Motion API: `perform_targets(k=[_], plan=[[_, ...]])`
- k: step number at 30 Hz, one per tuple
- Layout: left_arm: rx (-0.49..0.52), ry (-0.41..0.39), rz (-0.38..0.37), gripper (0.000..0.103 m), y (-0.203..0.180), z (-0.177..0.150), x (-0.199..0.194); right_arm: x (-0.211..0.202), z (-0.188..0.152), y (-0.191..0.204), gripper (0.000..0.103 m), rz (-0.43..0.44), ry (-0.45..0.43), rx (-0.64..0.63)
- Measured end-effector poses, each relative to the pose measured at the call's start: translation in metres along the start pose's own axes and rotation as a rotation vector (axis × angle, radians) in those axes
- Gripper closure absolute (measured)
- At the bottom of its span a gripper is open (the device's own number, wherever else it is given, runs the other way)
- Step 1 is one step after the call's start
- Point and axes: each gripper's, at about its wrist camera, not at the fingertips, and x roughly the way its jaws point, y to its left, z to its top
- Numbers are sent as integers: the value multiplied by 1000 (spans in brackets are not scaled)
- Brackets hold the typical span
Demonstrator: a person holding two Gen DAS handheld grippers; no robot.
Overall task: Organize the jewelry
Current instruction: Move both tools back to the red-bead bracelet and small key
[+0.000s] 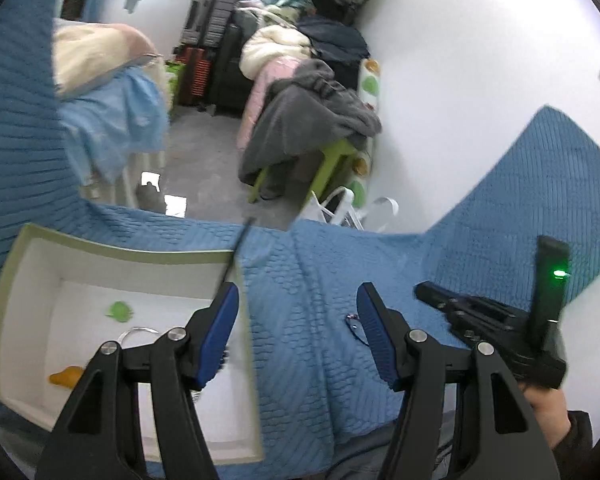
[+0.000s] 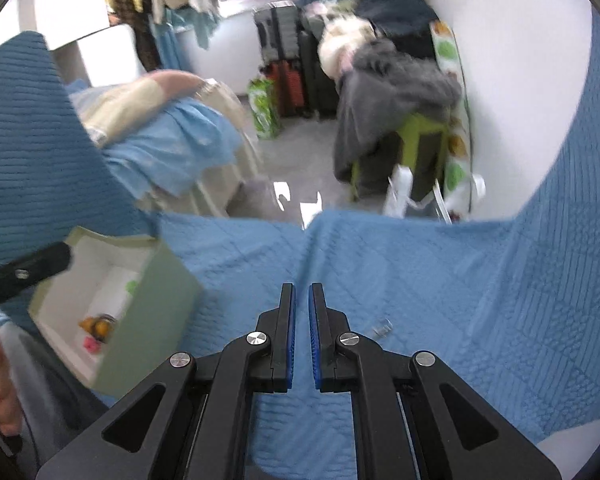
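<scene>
Left wrist view: the left hand-held gripper [image 1: 298,312] stands with its blue-padded jaws well apart and nothing between them, over a blue quilted bedspread [image 1: 312,360]. At the lower left of the frame sits an open box [image 1: 112,250] with a pale green rim and white inside; in it lie a small green piece [image 1: 119,311], an orange piece [image 1: 66,376] and a thin silver ring or bangle [image 1: 138,332], partly hidden behind the gripper's left finger. Just beside the inner edge of the right finger a small dark, purplish piece of jewelry [image 1: 353,322] lies on the bedspread, too blurred to name. At the lower right of the frame a hand [image 1: 548,412] holds the other device, which shows a green light. Right wrist view: the right hand-held gripper [image 2: 302,300] has its jaws nearly together, only a thin slit between the pads, and holds nothing. A small clear or silvery piece [image 2: 382,327] rests on the bedspread just right of the fingers. The box [image 2: 148,312] sits at the lower left of the frame, with orange, green and pink bits inside.
</scene>
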Motion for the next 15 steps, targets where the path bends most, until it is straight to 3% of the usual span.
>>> perform_targets(k=[7,12,15], plan=[[13,47,-38,41,-24,-9,37,40,-8,-33,98,-6,121,81],[4,82,-65,41,-33,-21,60,71,-14,-49,86,-48,207,104],[21,116,-63,48,-38,-27,73,87,-14,-60,85,-62,247,122]])
